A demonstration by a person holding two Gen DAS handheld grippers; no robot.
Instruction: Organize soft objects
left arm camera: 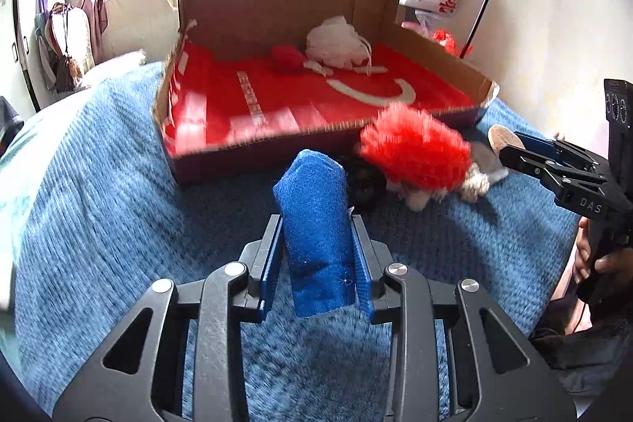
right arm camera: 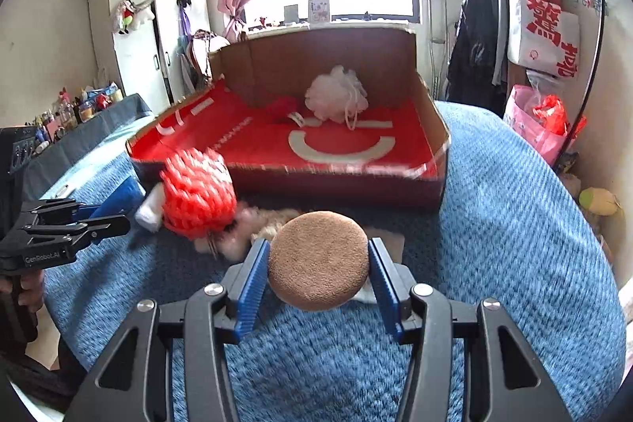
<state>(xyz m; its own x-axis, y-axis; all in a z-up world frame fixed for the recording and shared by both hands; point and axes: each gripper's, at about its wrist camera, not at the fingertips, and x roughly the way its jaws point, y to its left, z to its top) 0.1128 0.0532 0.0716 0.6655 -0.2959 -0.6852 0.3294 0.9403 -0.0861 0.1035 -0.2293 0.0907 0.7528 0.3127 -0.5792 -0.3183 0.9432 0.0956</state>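
A blue sponge (left arm camera: 318,228) is clamped in the left gripper (left arm camera: 318,256) and a round brown pad (right arm camera: 318,260) in the right gripper (right arm camera: 316,275), both over the bed (right arm camera: 514,208); each should be carried clear over the box (right arm camera: 439,133) wall, then released near the white puff (right arm camera: 336,93)

Your left gripper (left arm camera: 316,220) angles downward, its blue pads (left arm camera: 362,263) squeezing a blue sponge (left arm camera: 316,224). Your right gripper (right arm camera: 318,263) tilts down too, clamped on a round brown pad (right arm camera: 318,260), with fingers (left arm camera: 605,260) wrapped round its handle.
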